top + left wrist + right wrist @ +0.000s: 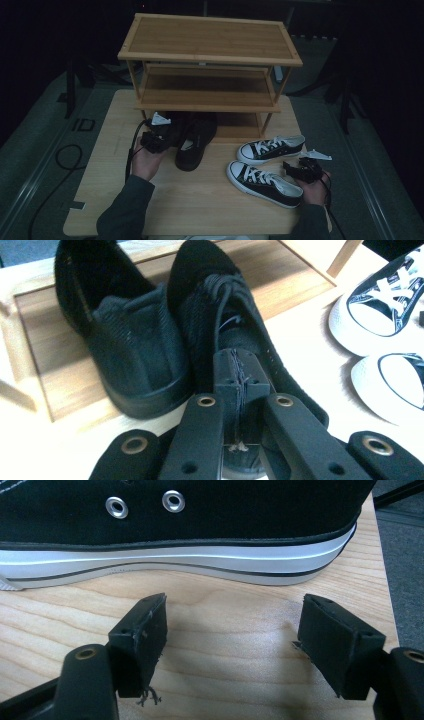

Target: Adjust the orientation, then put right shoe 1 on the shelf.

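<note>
A dark room surrounded a pale wooden tabletop [200, 200], at whose far edge stood a three-tier bamboo shoe rack [210, 55]. Its top and middle shelves lay bare. On the bottom shelf, toward the rack's left side, sat one black lace-up shoe [125, 345], heel outward. Just beside it, a second black shoe [195, 142] rested toe-in on the shelf's front edge, heel out over the tabletop. The left claw [239, 385] was pressed together on that shoe's heel collar.

Toward the tabletop's right edge lay two black-and-white canvas sneakers: one sneaker [271, 148] near the rack's right leg, the nearer sneaker [264, 183] just in front of it. The right claw [232, 640] was spread wide, holding nothing, low over bare wood just beside the nearer sneaker's white sole.
</note>
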